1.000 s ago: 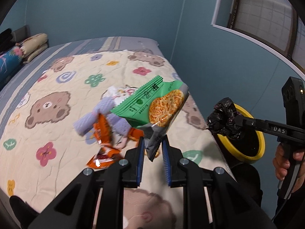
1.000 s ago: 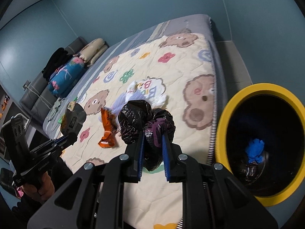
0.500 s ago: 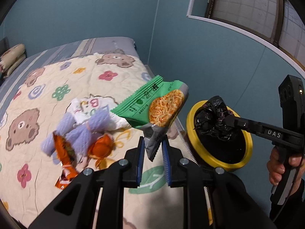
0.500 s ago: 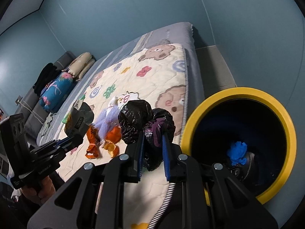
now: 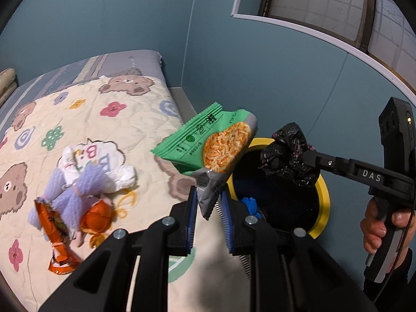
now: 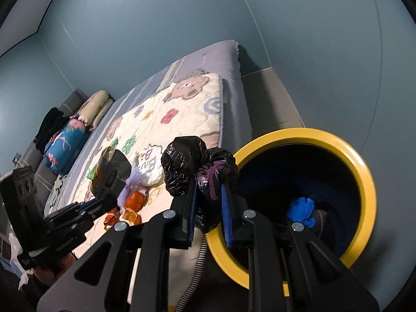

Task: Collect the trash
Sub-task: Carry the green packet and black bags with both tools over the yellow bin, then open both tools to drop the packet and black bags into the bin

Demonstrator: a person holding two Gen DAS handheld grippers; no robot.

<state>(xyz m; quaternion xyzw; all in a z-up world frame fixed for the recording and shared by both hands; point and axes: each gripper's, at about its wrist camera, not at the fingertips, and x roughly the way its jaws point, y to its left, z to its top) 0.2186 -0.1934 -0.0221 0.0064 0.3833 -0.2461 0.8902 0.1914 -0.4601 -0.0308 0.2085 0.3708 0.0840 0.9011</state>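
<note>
The green snack packet (image 5: 208, 143) is pinched by its grey bottom end between the blue pads of the left tongs (image 5: 208, 205) and stands up and out from them, its printed face tilted toward the camera. It hangs in the air over the bed's near right edge, just beside the yellow-rimmed bin (image 5: 323, 195). The crumpled black plastic bag (image 6: 200, 166) is clenched in the right tongs (image 6: 208, 208); its wad bulges above the pads and a tail of it hangs below them, right at the near left part of the bin's rim (image 6: 364, 171).

The left wrist view shows the right tongs from the side, with the bag held above the bin's opening and a hand (image 5: 382, 226) wrapped round the handle at the right edge of the frame. It also shows a window (image 5: 325, 7) high on the blue wall. The right wrist view looks down into the bin, where a blue crumpled thing (image 6: 301, 209) lies at the bottom; in the other view only a bit of that blue peeks out behind the left tongs. The right wrist view shows the left tongs from the side too, carrying the packet, its dark back turned to the camera.

On the quilt (image 5: 85, 130), near its right edge, lie a white printed wrapper (image 5: 96, 163), a lilac fluffy thing (image 5: 75, 195) and orange wrappers (image 5: 57, 223), bunched together and touching. What the lilac thing is cannot be made out. Pillows (image 6: 67, 140) lie at the bed's far end, seen only from the right wrist. Much of the bin's dark inside is too dim to read.
</note>
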